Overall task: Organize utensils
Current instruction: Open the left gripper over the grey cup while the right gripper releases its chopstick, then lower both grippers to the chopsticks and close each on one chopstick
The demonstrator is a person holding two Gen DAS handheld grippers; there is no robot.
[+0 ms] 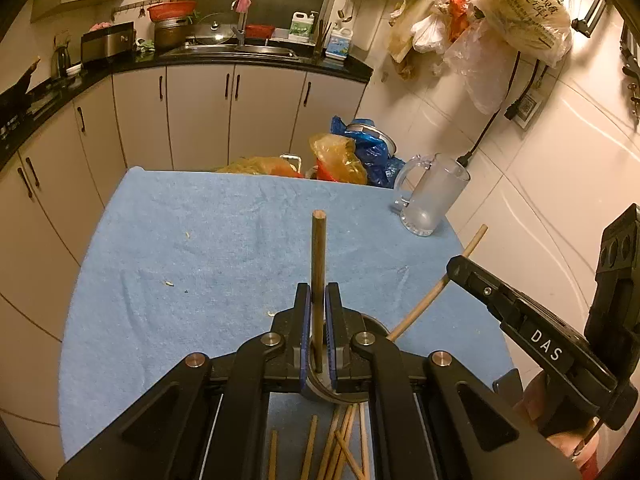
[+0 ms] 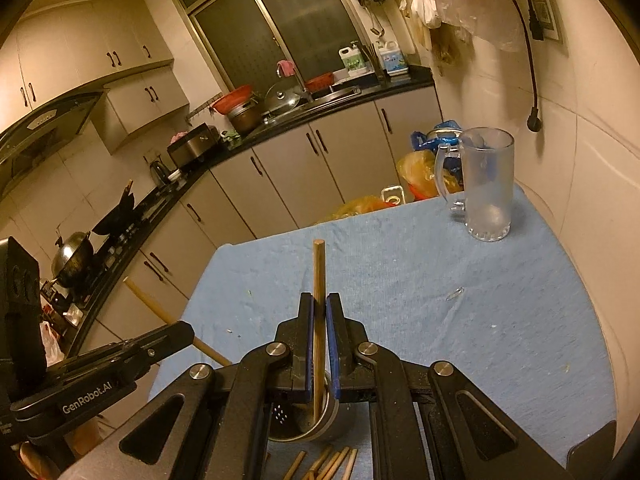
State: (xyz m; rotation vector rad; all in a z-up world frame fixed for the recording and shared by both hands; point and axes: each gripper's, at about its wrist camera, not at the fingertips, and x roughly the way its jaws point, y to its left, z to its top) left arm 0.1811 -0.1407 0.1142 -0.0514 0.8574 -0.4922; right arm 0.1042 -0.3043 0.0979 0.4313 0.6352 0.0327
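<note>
- Left hand-held gripper (image 1: 318, 320): jaws pressed onto a dark chopstick (image 1: 318, 264), held upright, its lower end down inside the metal holder (image 1: 320, 390) just beneath the jaws.
- Right hand-held gripper (image 2: 319, 328): likewise pinching a paler chopstick (image 2: 319, 276), near upright, tip inside the same perforated metal holder (image 2: 316, 424).
- Holder stands at the near edge of the blue-towelled surface (image 1: 200, 240); loose chopsticks (image 1: 340, 448) lie flat on the towel just in front of it, nearest the cameras.
- Frosted glass mug (image 2: 486, 184) sits at the far right corner, well apart, nothing visible in it.
- Step in hand, as I judge: dropping a stick from each side into the holder; most of the pile not yet sorted.
- Next move probably calls for easing both jaws apart so the sticks slide down, keeping them clear of each other and of the rim, then going down for the loose ones.
</note>
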